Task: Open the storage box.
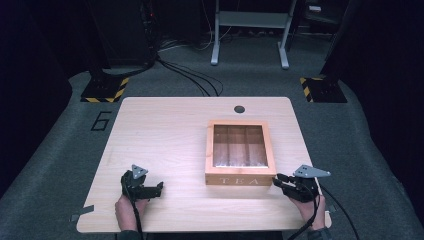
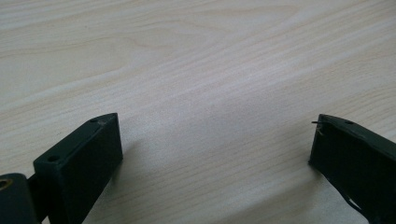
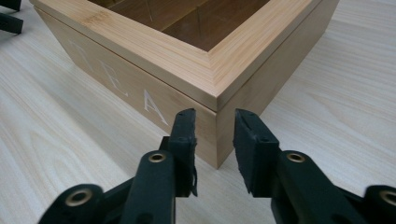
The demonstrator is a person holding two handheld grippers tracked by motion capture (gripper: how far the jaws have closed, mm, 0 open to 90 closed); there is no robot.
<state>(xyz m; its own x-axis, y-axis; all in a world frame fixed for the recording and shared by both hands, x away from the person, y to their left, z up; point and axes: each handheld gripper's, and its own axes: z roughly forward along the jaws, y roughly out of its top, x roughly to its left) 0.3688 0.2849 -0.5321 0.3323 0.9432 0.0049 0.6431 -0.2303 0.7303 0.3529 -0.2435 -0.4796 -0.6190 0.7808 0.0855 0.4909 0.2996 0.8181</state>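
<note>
Tea box [image 1: 240,154] sits right of centre in the high view, closed, its glass-paned lid flat and the word TEA on the front wall facing the bottom of the frame. Through the pane I can make out dividers but not what is inside.

I have the right gripper [image 1: 278,180] low at the box's lower right corner. In the right gripper view its jaws stand a little apart, one to each side of that corner edge, close in below the lid seam [image 3: 154,79]. Whether the pads already press the wood I cannot tell; nothing is clamped as far as I see. I judge this placement as a way to get at the lid from the corner, or to steady the box there.

My left gripper [image 1: 159,188] rests well apart from the box, at the lower left of the high view. In the left gripper view the jaws are spread wide over bare table [image 2: 196,70], holding nothing. I read it as kept back until a second grip is needed.

Nothing lies on the table around the box, so nothing blocks either approach; a dark round hole [image 1: 239,109] in the tabletop shows above the box. Beyond the table, at the top of the frame, cables [image 1: 190,75] cross the grey floor near a metal stand [image 1: 250,30].
</note>
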